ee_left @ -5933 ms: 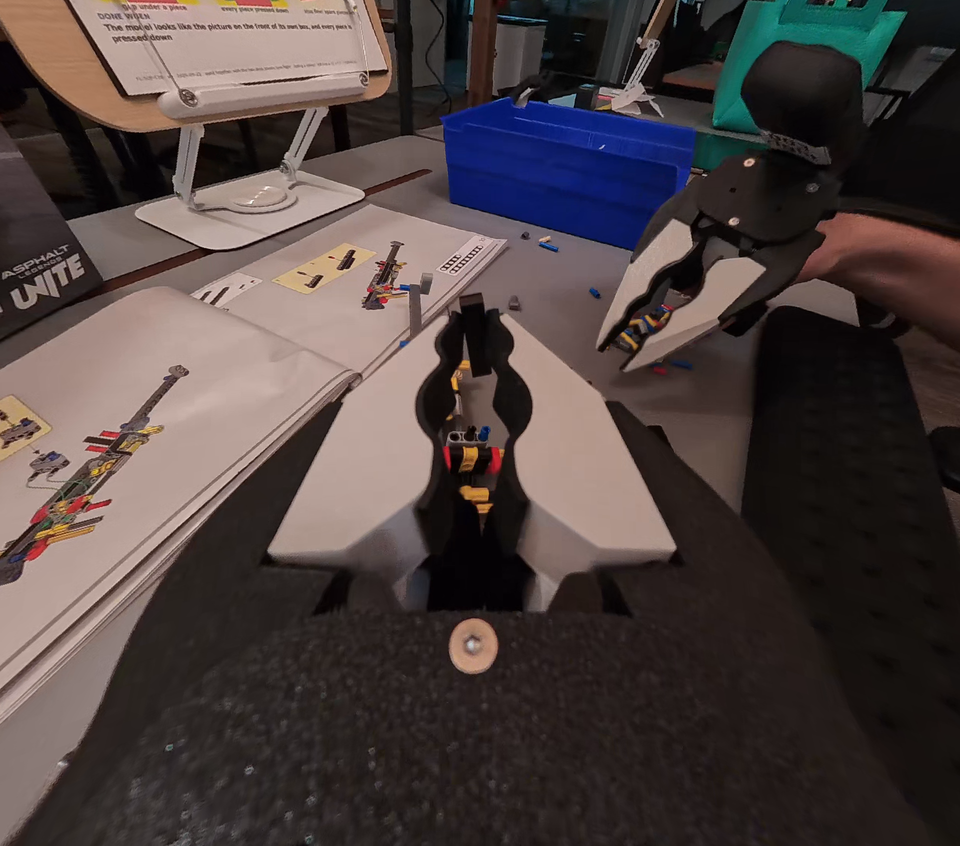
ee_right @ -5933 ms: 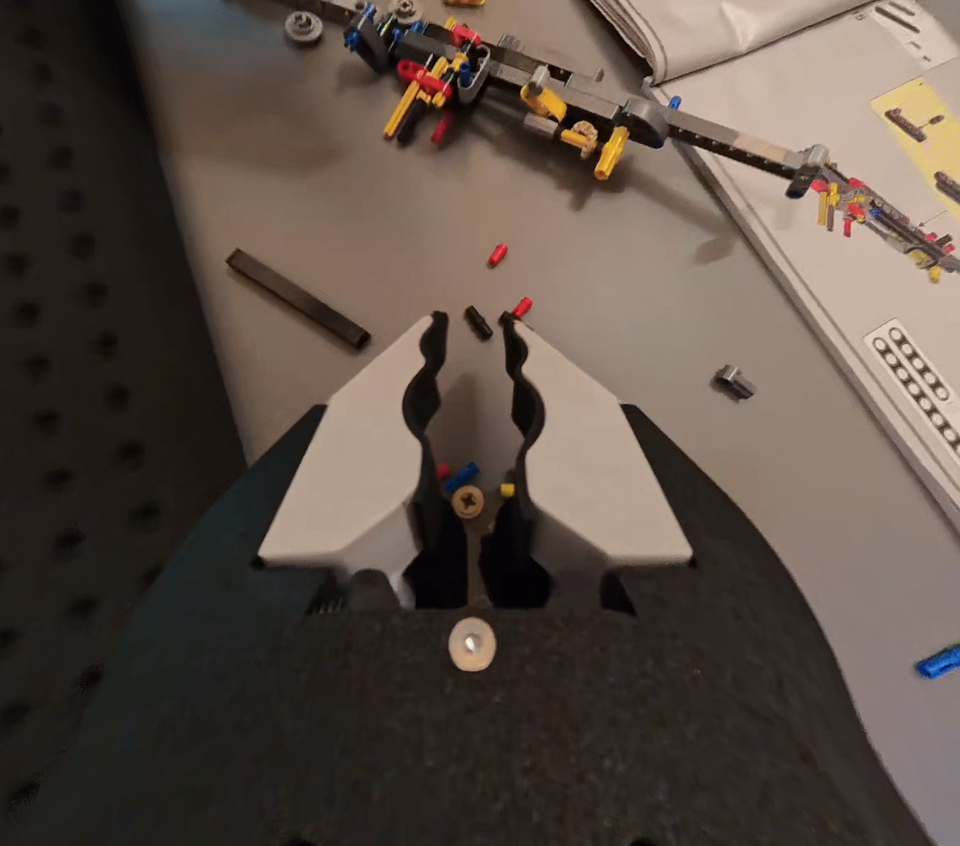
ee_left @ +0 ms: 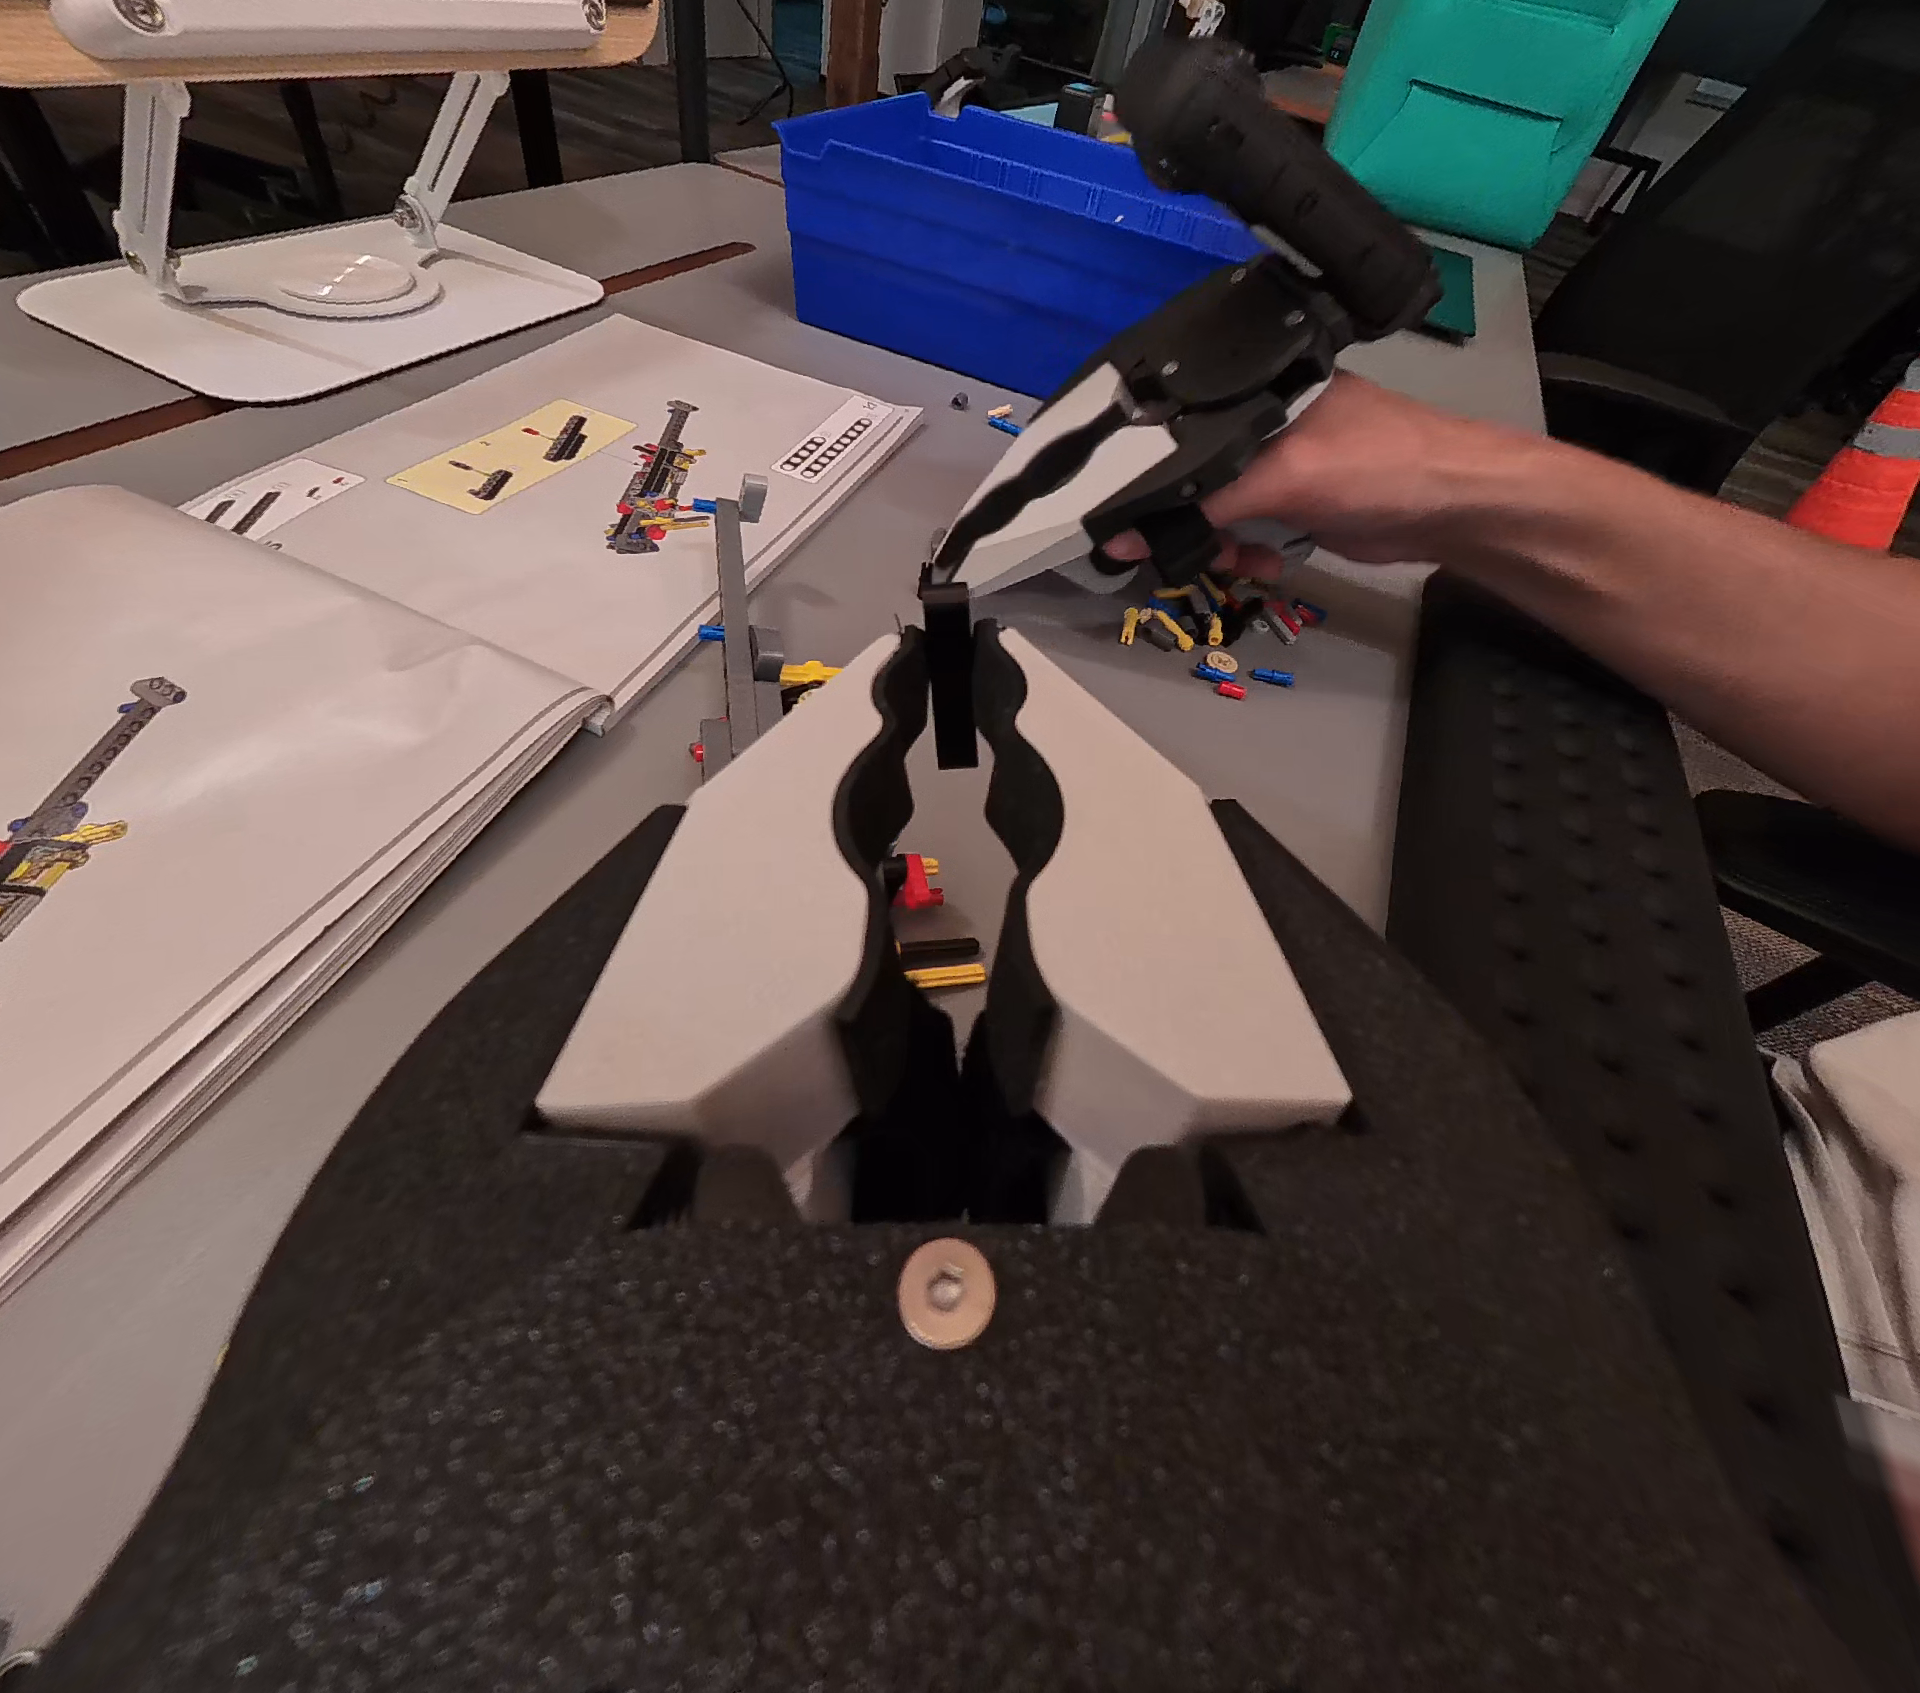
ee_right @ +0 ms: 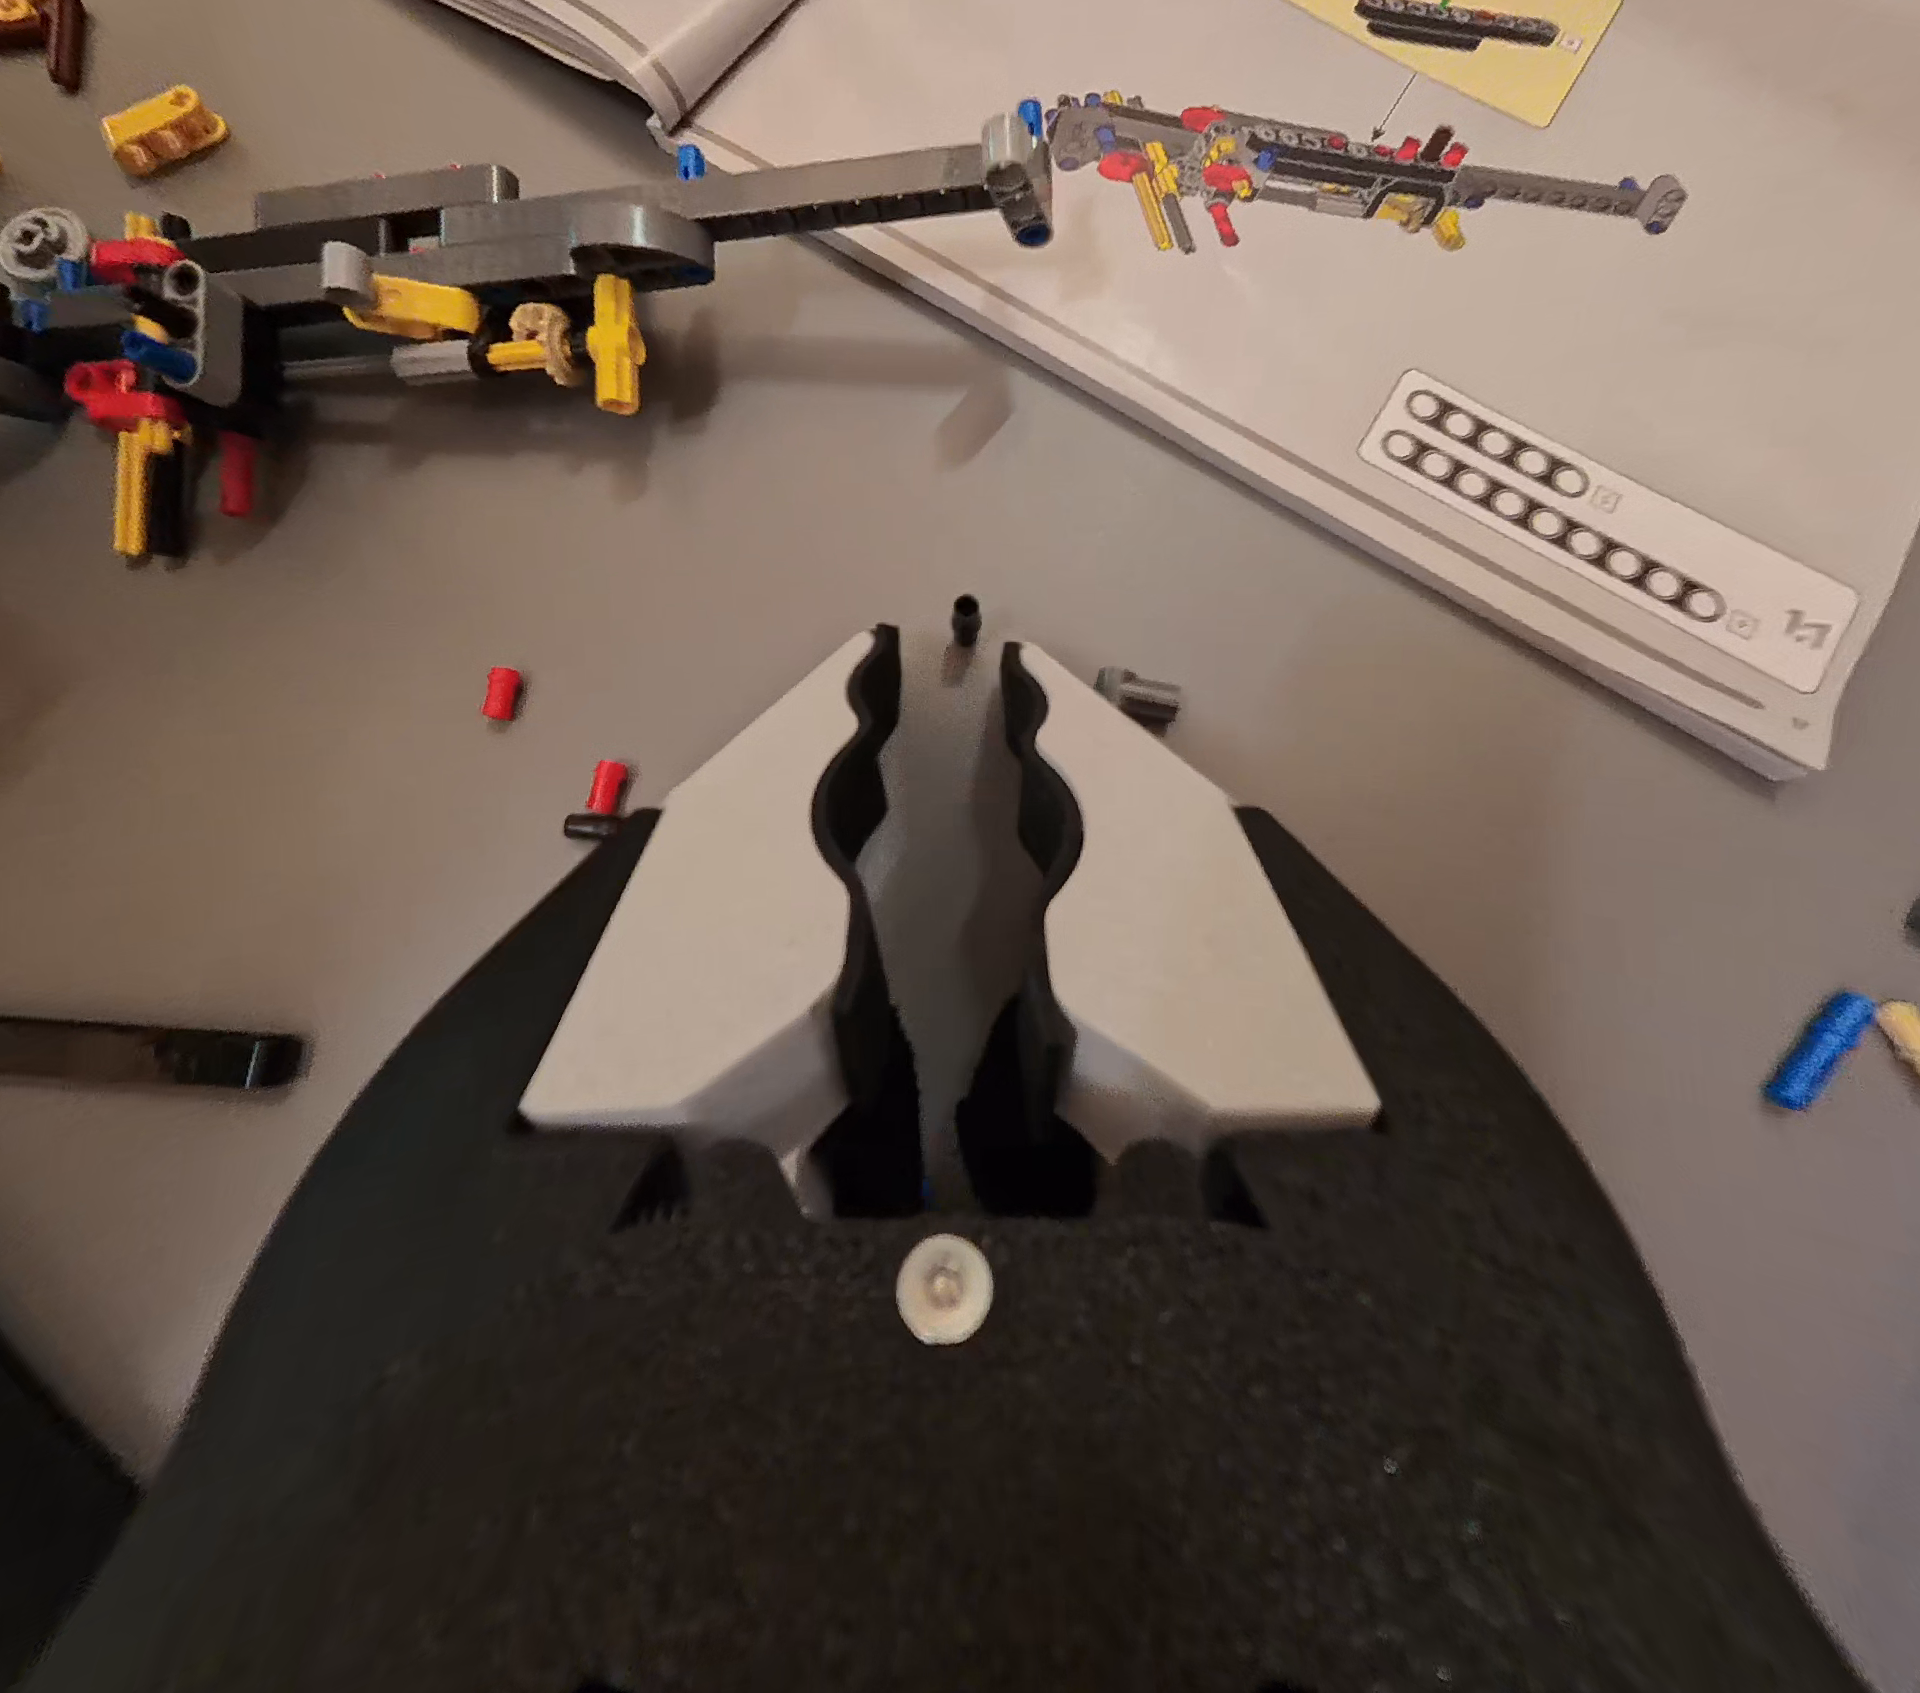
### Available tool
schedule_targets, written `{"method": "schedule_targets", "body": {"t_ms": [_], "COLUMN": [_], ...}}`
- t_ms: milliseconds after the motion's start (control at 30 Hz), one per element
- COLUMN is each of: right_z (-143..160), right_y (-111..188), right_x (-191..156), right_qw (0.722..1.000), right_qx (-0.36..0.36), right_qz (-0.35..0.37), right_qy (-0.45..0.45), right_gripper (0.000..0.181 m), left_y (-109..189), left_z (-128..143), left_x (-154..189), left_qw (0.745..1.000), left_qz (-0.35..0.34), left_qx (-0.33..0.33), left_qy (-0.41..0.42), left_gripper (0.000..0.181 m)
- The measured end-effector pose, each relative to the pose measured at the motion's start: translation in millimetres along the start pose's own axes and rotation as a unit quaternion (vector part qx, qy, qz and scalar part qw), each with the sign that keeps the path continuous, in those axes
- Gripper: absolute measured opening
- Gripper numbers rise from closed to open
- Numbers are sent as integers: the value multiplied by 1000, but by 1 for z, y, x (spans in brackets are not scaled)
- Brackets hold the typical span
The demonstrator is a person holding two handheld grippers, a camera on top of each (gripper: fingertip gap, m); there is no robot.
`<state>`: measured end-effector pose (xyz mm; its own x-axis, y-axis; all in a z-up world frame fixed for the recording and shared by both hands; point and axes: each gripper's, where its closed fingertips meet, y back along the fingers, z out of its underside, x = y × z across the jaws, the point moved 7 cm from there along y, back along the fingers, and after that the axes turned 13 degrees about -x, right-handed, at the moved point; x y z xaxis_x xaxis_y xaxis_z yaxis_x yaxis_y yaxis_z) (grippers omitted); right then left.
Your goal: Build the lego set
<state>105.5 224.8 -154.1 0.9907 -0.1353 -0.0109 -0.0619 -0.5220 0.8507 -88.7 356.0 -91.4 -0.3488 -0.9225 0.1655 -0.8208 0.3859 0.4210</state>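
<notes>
Only the left wrist view shows the black beam [ee_left: 951,687] clamped upright in the left gripper [ee_left: 951,656], above the half-built model [ee_right: 416,272]. Beside that model, the right gripper [ee_right: 940,656] stands parted over a black pin [ee_right: 966,617].

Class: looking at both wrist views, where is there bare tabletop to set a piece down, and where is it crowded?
Bare grey table lies between the grey-and-yellow lego assembly, the instruction booklet and the right gripper. Crowded: the loose pin pile.
</notes>
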Motion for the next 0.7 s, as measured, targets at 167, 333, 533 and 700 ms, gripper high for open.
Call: {"method": "schedule_targets", "body": {"t_ms": [167, 333, 533, 700], "right_z": [-12, -27, -34, -34], "right_y": [22, 16, 1, -5], "right_x": [7, 17, 13, 10], "right_qw": [982, 923, 887, 872], "right_qx": [-81, -120, -181, -194], "right_qz": [-16, -23, -101, -95], "right_qy": [168, 366, 413, 440], "right_gripper": [25, 15, 17, 14], "left_y": [-1, -1, 0, 0], "left_z": [0, 0, 1, 1], "left_x": [1, 1, -1, -1], "left_qw": [1000, 1000, 1000, 1000], "left_qz": [4, 2, -1, 1], "left_qx": [0, -2, -3, -4], "left_qy": [0, -3, -1, -2], "left_gripper": [6, 7, 7, 7]}}
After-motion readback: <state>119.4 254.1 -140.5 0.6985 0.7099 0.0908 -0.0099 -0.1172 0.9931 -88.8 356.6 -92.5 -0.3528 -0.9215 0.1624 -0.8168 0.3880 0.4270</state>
